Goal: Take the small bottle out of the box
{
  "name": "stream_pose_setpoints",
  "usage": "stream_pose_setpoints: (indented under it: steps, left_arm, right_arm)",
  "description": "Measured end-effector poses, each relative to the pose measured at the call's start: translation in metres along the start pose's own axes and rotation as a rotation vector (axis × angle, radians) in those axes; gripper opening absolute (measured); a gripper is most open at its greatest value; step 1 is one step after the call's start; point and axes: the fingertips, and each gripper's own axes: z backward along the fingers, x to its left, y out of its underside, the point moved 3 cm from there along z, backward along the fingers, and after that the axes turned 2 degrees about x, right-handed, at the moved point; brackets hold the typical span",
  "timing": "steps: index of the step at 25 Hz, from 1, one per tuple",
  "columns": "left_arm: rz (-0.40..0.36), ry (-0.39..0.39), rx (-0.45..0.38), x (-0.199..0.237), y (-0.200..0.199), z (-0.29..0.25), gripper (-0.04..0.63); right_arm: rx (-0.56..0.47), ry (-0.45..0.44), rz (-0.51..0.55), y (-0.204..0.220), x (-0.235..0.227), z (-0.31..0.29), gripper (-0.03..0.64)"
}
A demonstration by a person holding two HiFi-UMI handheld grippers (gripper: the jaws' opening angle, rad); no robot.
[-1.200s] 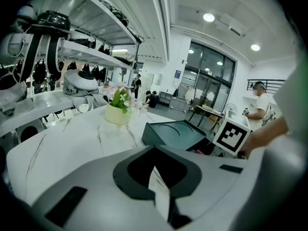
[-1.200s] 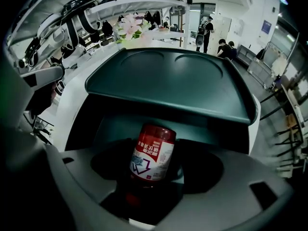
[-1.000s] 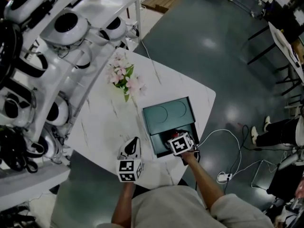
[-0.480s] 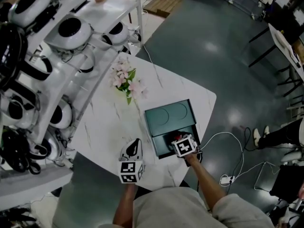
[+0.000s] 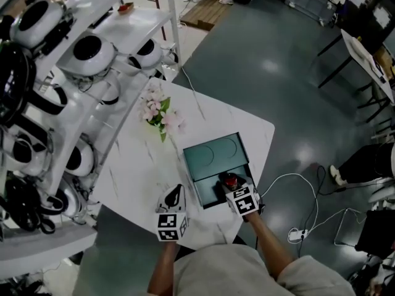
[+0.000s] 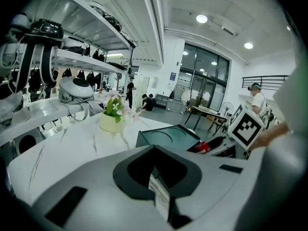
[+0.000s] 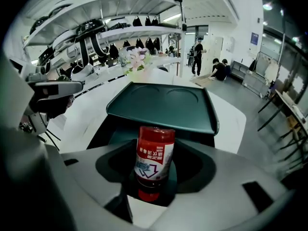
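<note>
The small bottle (image 7: 154, 160) is red with a red and white label and stands upright between the jaws of my right gripper (image 7: 153, 179), which is shut on it. In the head view the bottle (image 5: 229, 180) shows just ahead of the right gripper (image 5: 233, 187), over the open front part of the dark green box (image 5: 205, 189). The box's lid (image 5: 213, 155) lies open, flat behind it. My left gripper (image 5: 174, 194) is shut and empty, over the white marble table (image 5: 133, 162) left of the box. The left gripper view shows the bottle (image 6: 204, 147) at the right.
A vase of pink flowers (image 5: 158, 111) stands on the table behind the box. White shelving with helmet-like devices (image 5: 80, 54) lines the table's left side. A white cable and plug (image 5: 295, 232) lie on the dark floor at the right. People stand in the far background.
My right gripper has drawn back a little toward me, and the bottle's red top now shows clearly ahead of it at the box. The left gripper has stayed put.
</note>
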Motion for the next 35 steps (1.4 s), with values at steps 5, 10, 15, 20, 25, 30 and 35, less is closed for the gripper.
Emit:
stream_pose_setpoints:
  steps: [5,10,15,20,25,30,35]
  left_arm:
    - [-0.019,0.003,-0.008,-0.005,-0.004,0.003,0.018]
    - [-0.026,0.003,-0.021,-0.01,-0.011,0.008,0.018]
    - [-0.041,-0.005,-0.047,-0.014,-0.025,0.014,0.018]
    - [-0.063,-0.025,-0.089,-0.017,-0.044,0.023,0.018]
    - [-0.079,-0.047,-0.138,-0.021,-0.064,0.037,0.018]
    - [-0.101,-0.064,-0.192,-0.027,-0.085,0.047,0.018]
    - [-0.121,-0.079,-0.233,-0.033,-0.104,0.058,0.018]
  right_arm:
    - [-0.094,0.011,-0.042,0.004,-0.004,0.02,0.247]
    - [-0.173,0.03,-0.037,-0.003,-0.007,0.042,0.247]
    - [-0.263,0.054,-0.02,-0.022,-0.011,0.07,0.247]
    - [-0.355,0.076,0.013,-0.045,-0.019,0.099,0.247]
    - [-0.437,0.093,0.042,-0.068,-0.025,0.128,0.247]
    - [-0.511,0.097,0.076,-0.088,-0.025,0.153,0.247]
    - [-0.565,0.105,0.097,-0.101,-0.026,0.173,0.247]
